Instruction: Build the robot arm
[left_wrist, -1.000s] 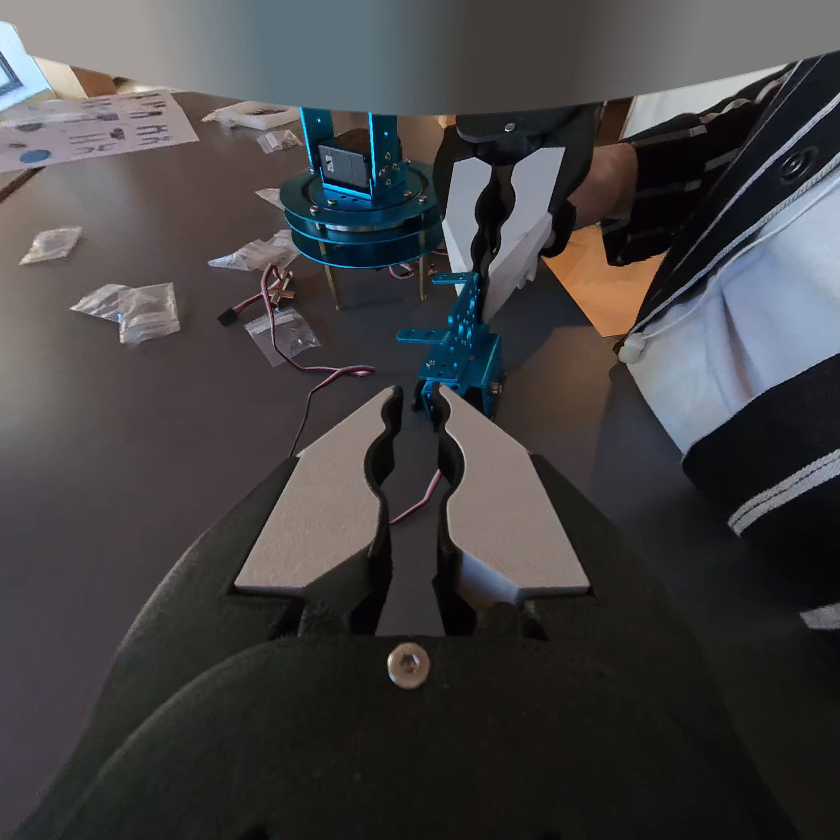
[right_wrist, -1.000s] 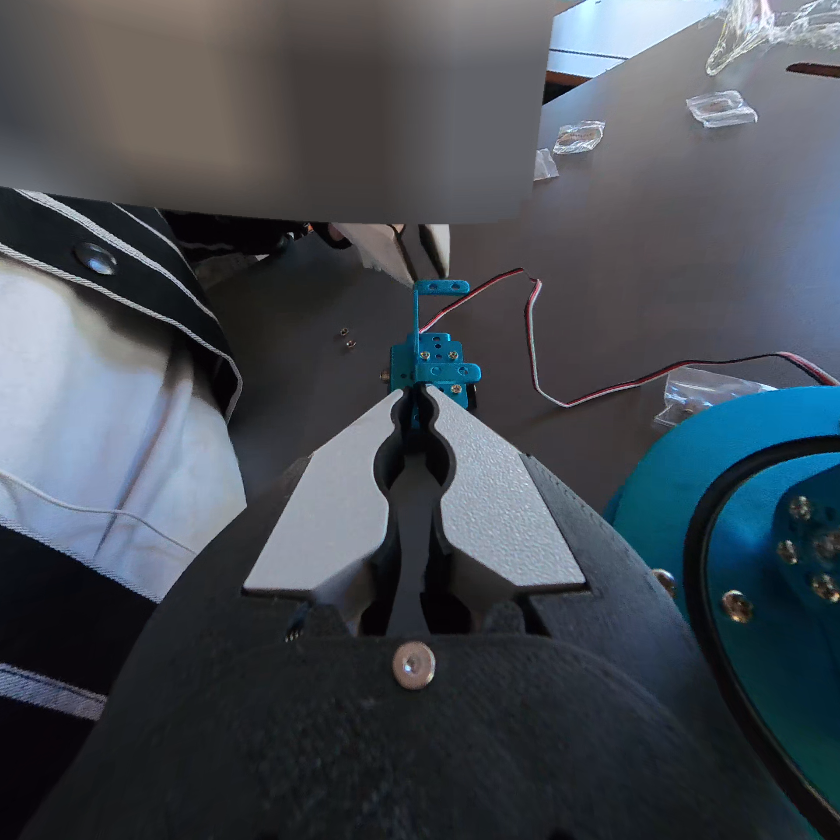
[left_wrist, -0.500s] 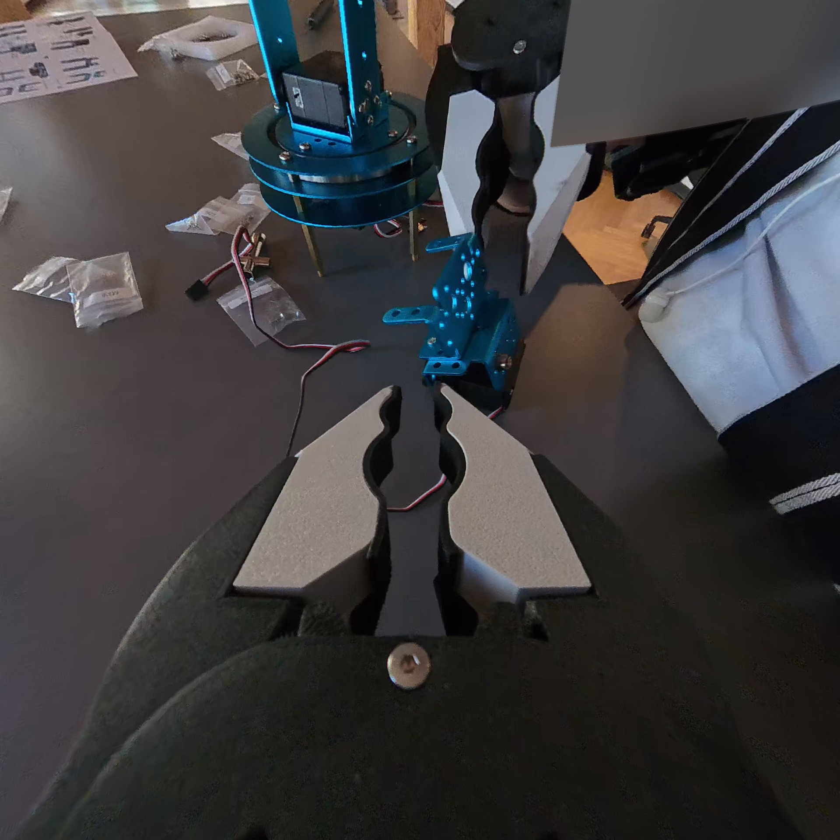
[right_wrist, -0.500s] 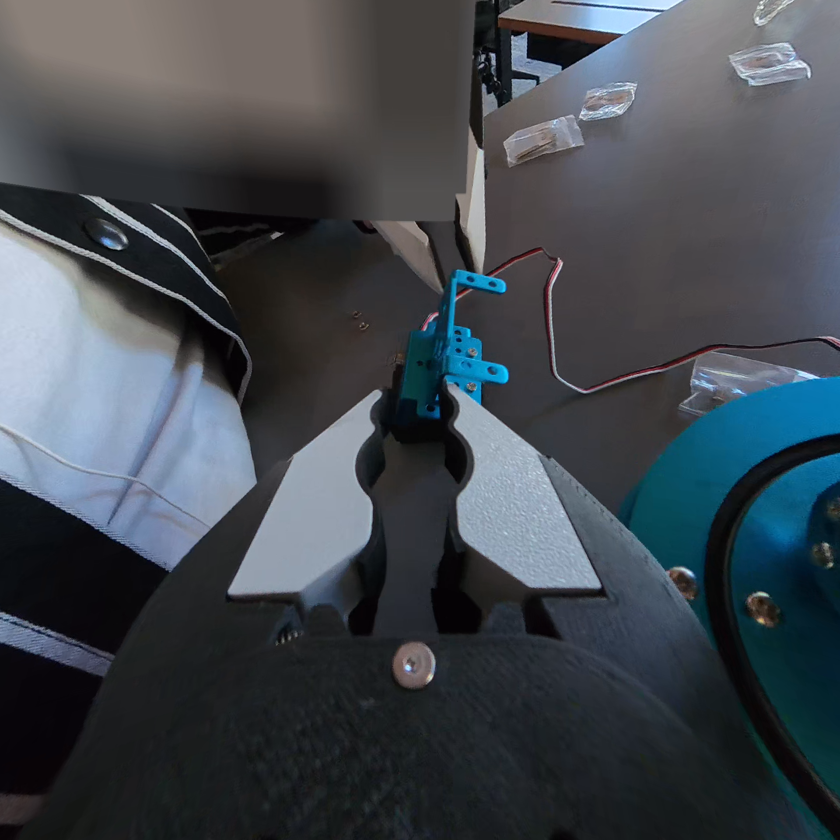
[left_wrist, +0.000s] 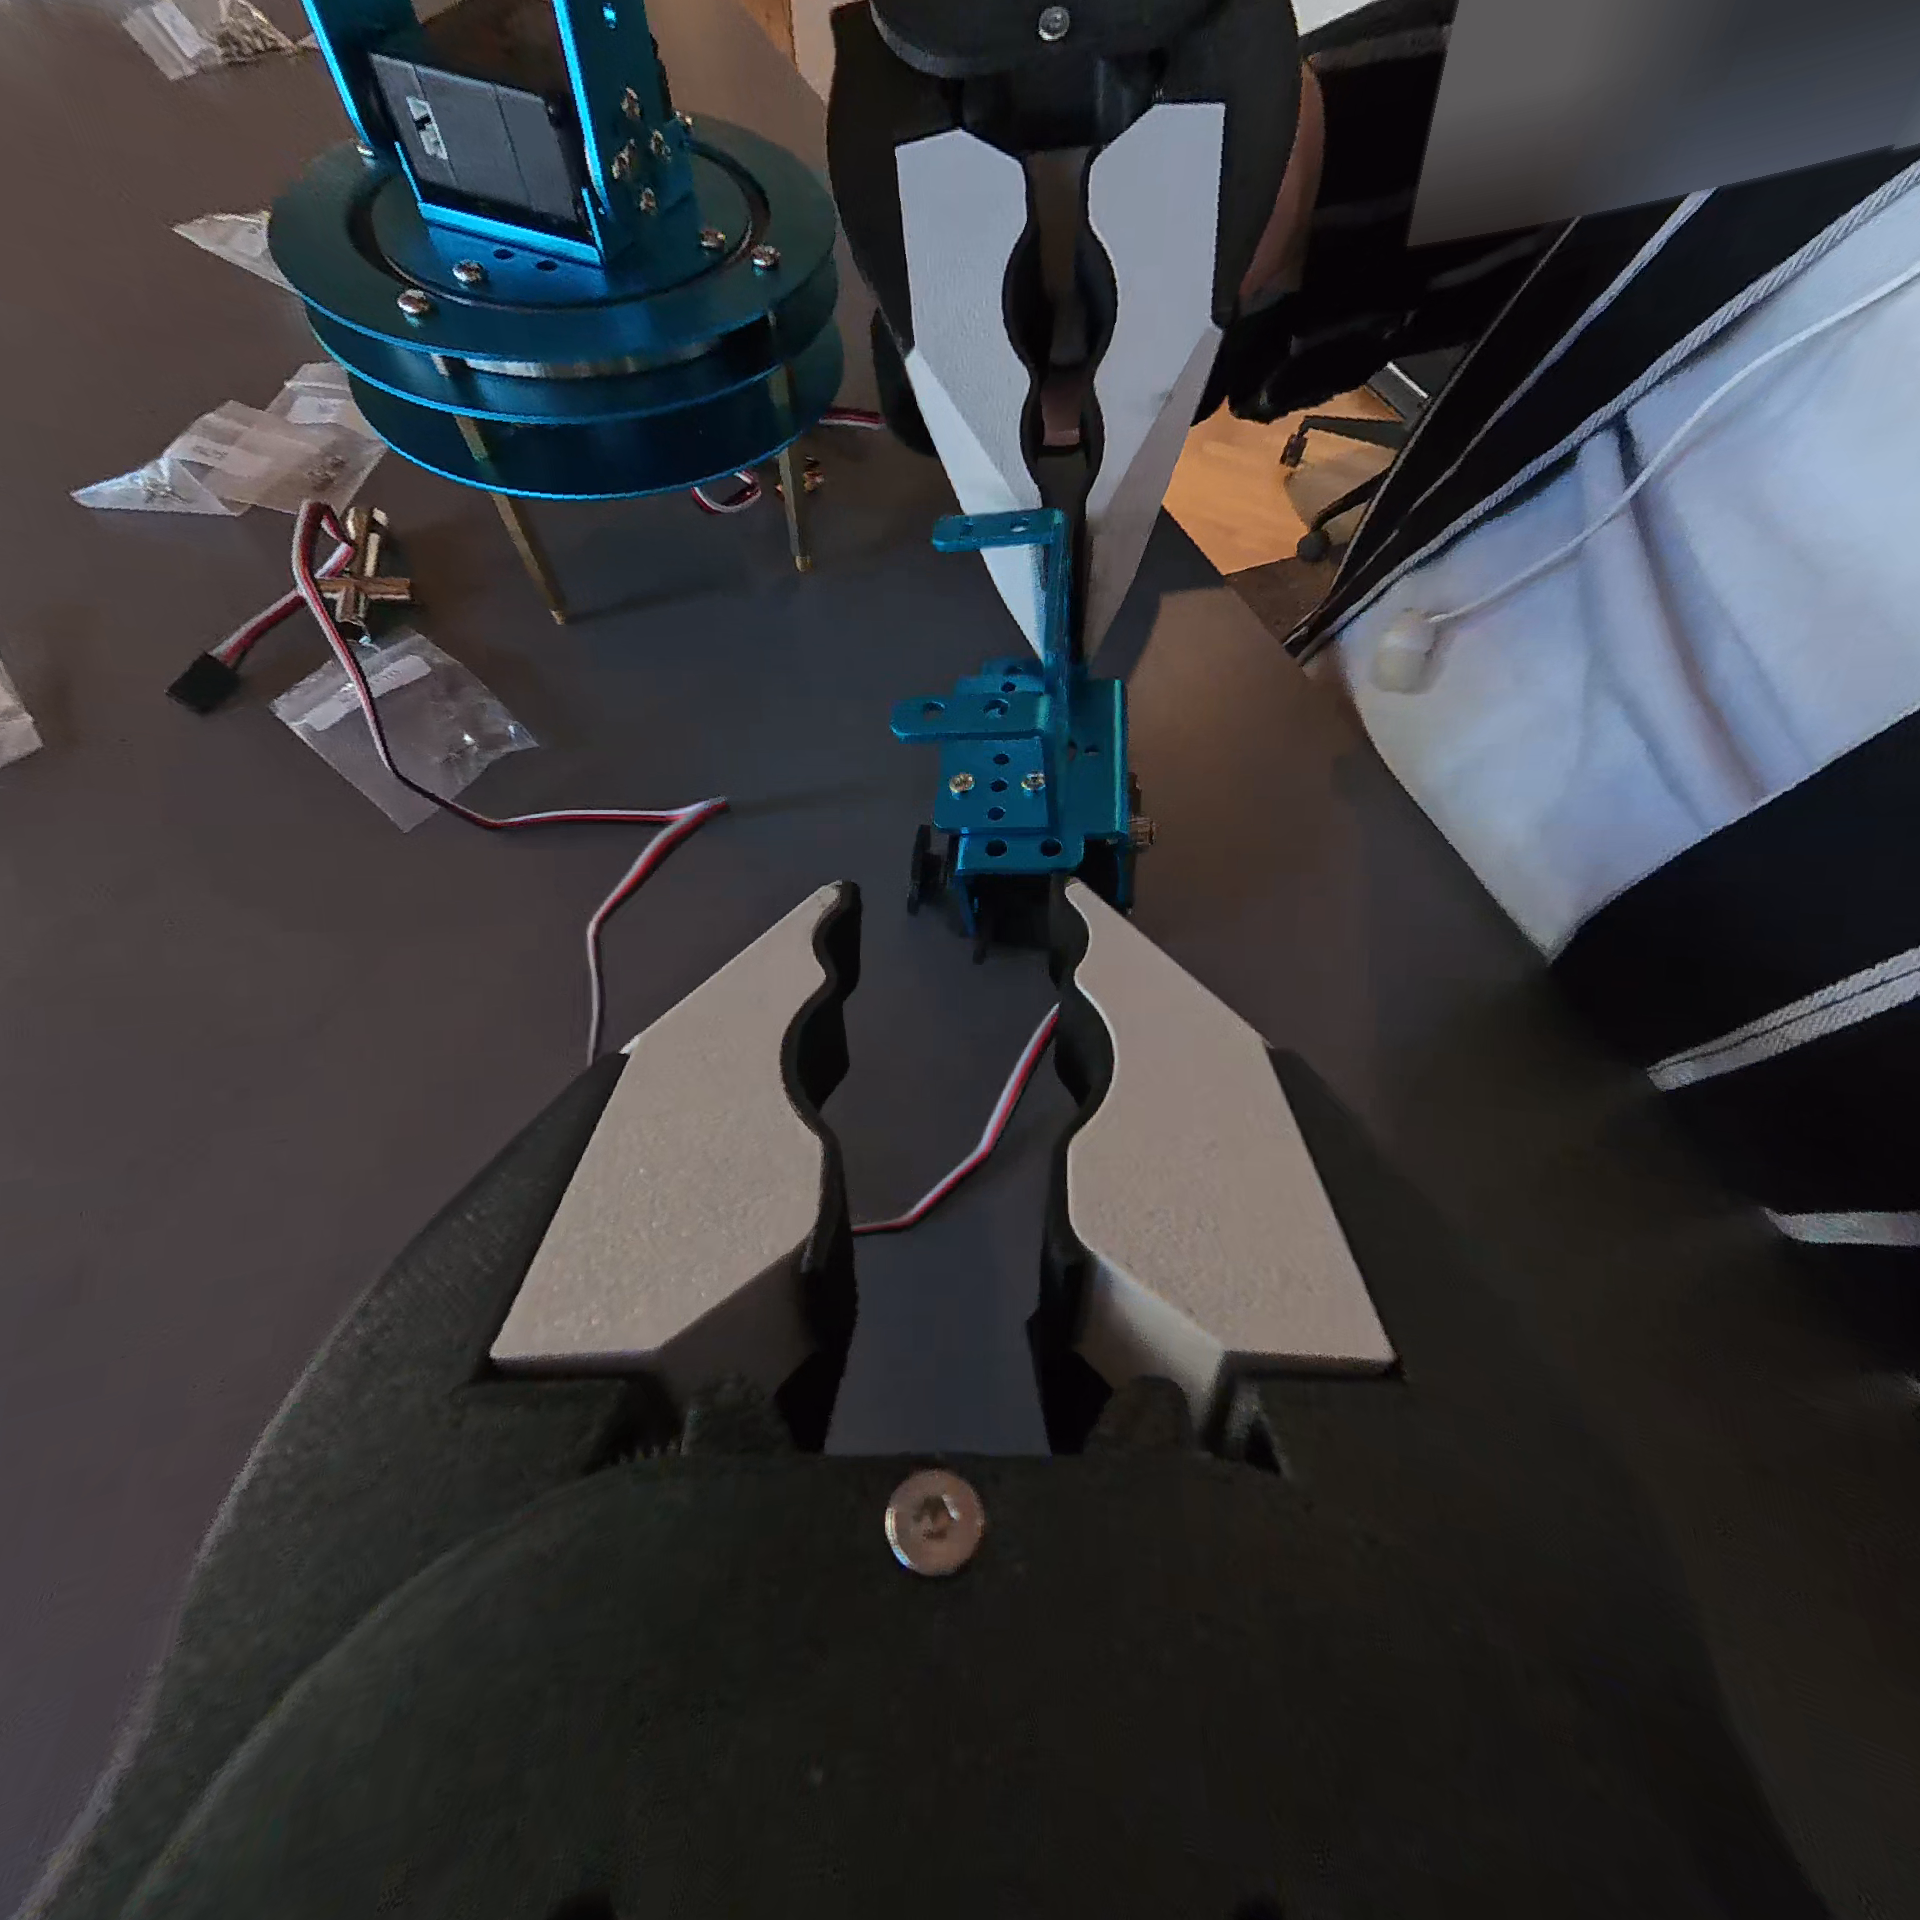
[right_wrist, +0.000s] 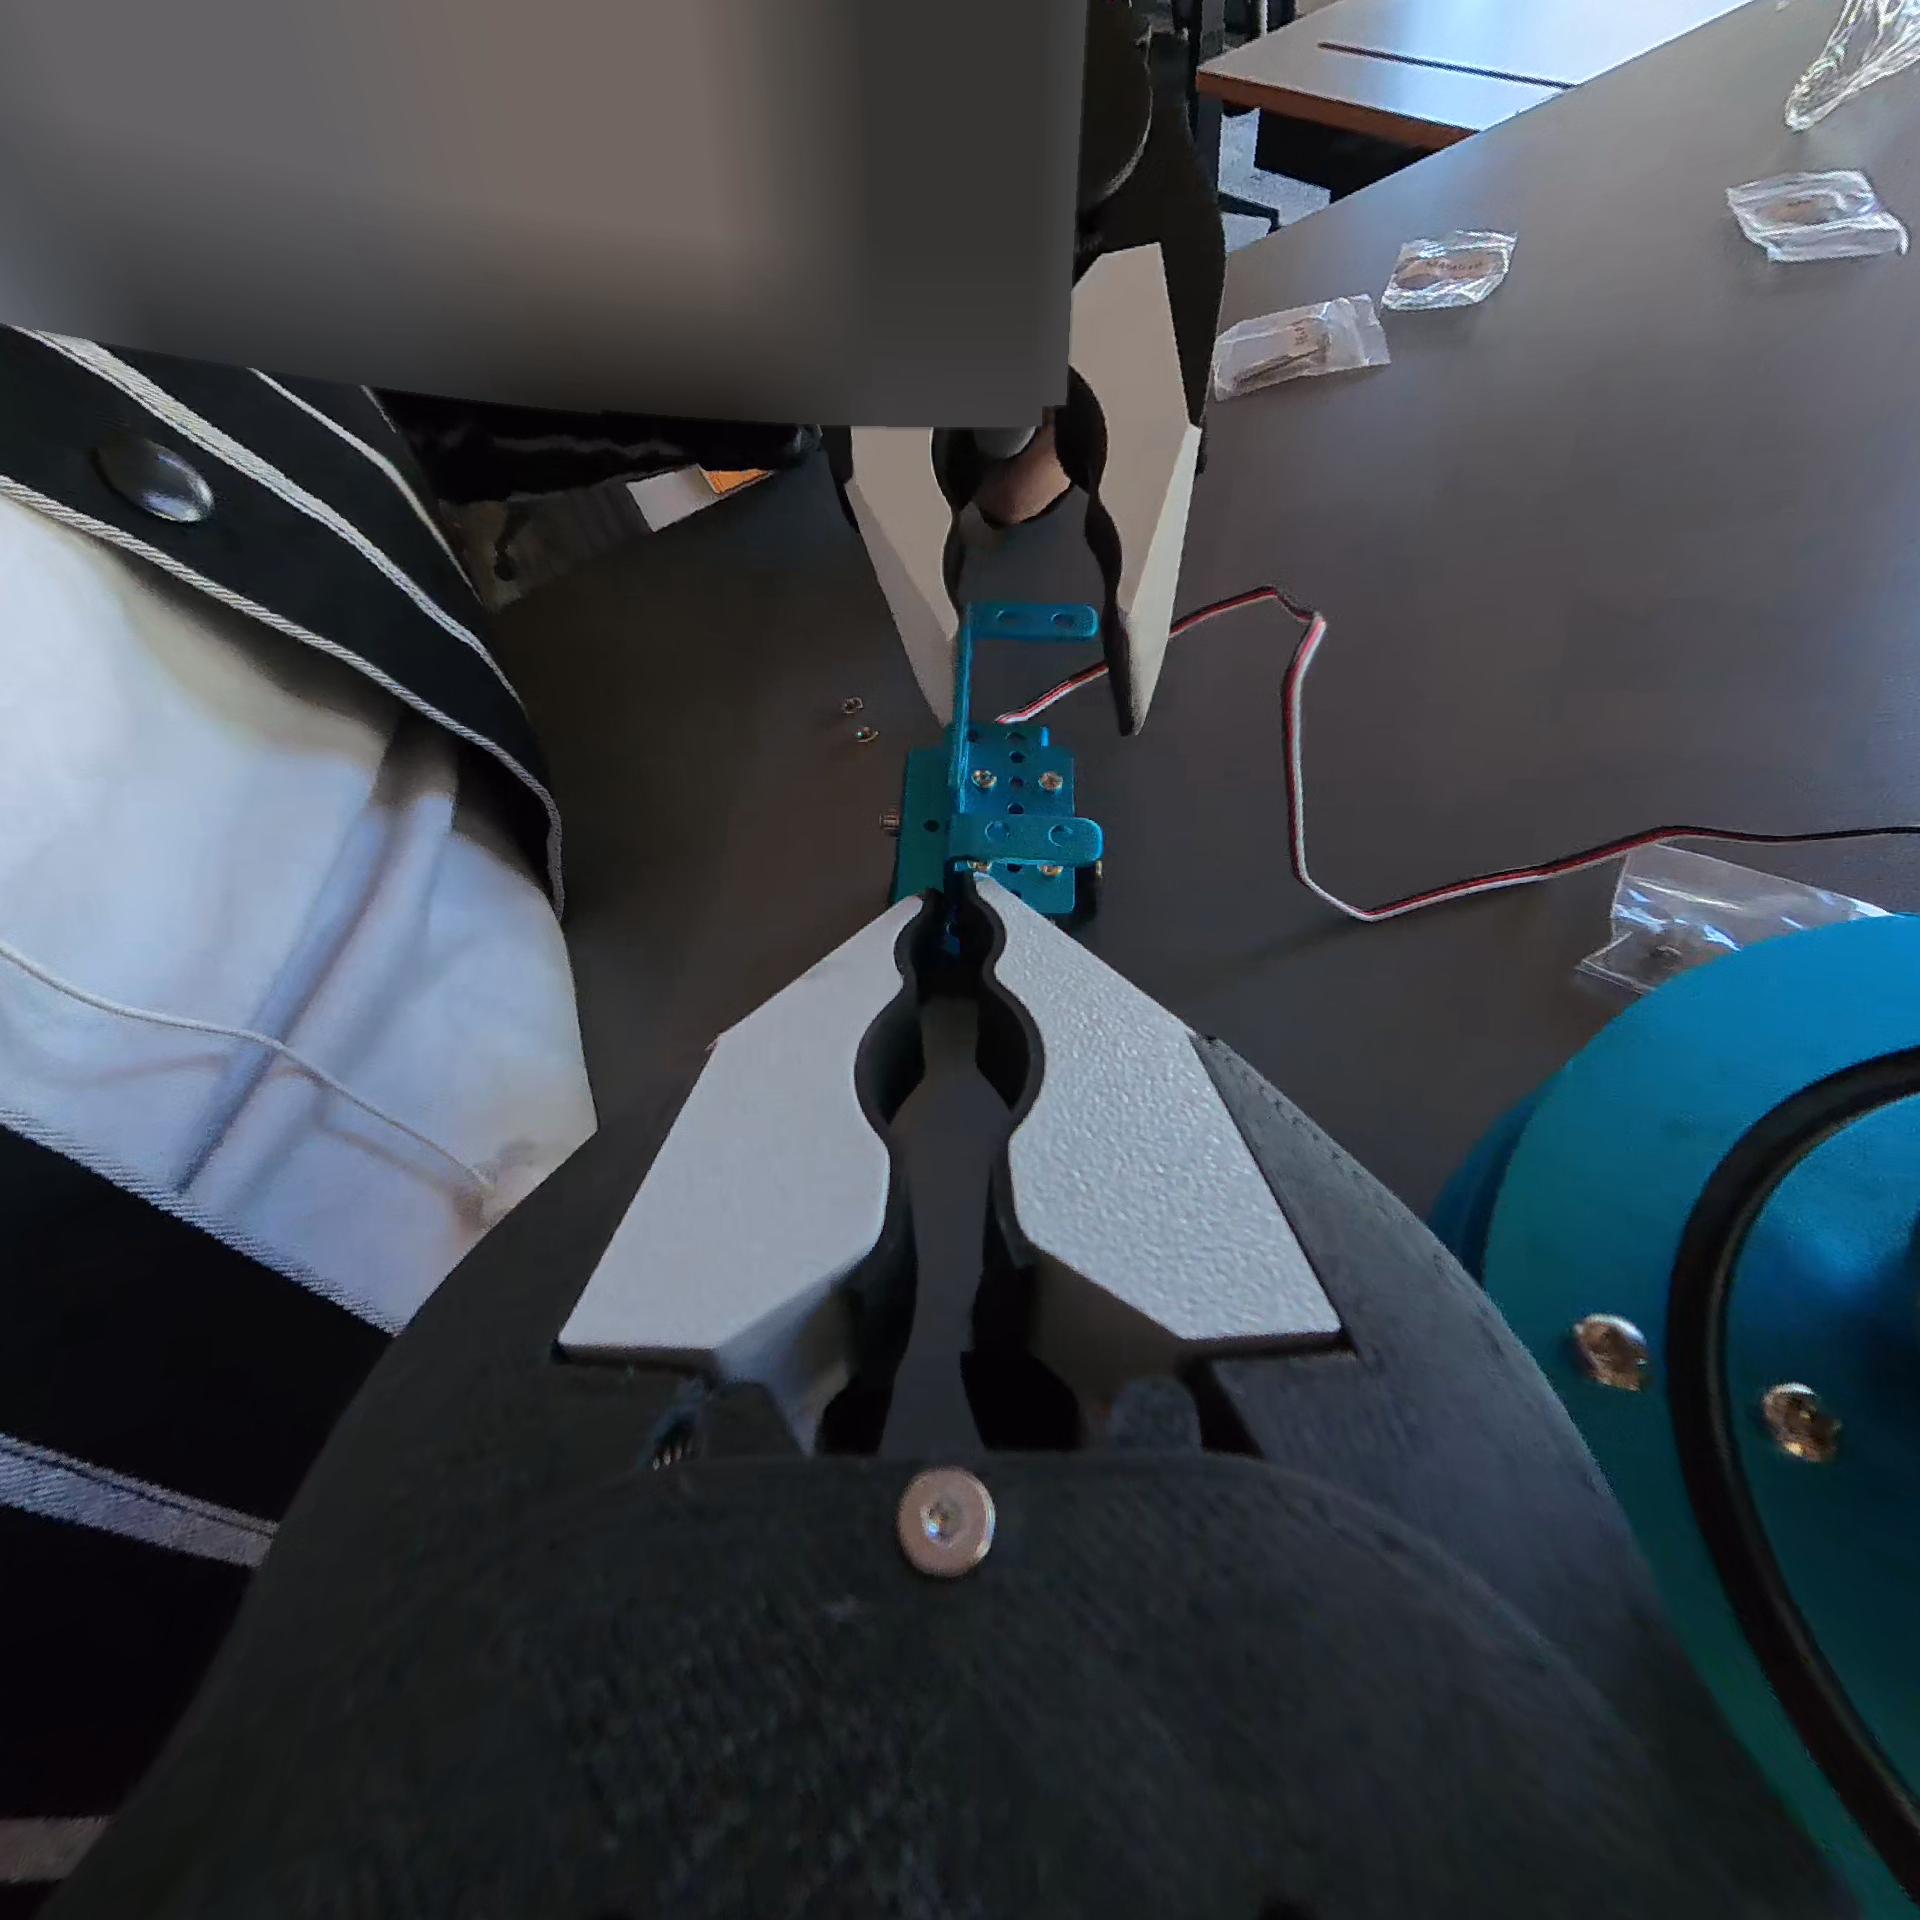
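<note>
So far the right hand-held gripper (right_wrist: 951, 904) is clamped on the thin upright plate of the blue servo bracket (left_wrist: 1023, 774), which stands on the dark worktop (left_wrist: 260, 1039). At six o'clock from it, the left hand-held gripper (left_wrist: 956, 904) gapes empty, one fingertip beside the bracket. A round blue base (left_wrist: 561, 301) waits at eleven o'clock.

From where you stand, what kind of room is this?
Probably a hobby or lab workroom for building robot kits: a dark table carries a blue metal turntable base, a small blue servo bracket and clear bags of screws.
</note>
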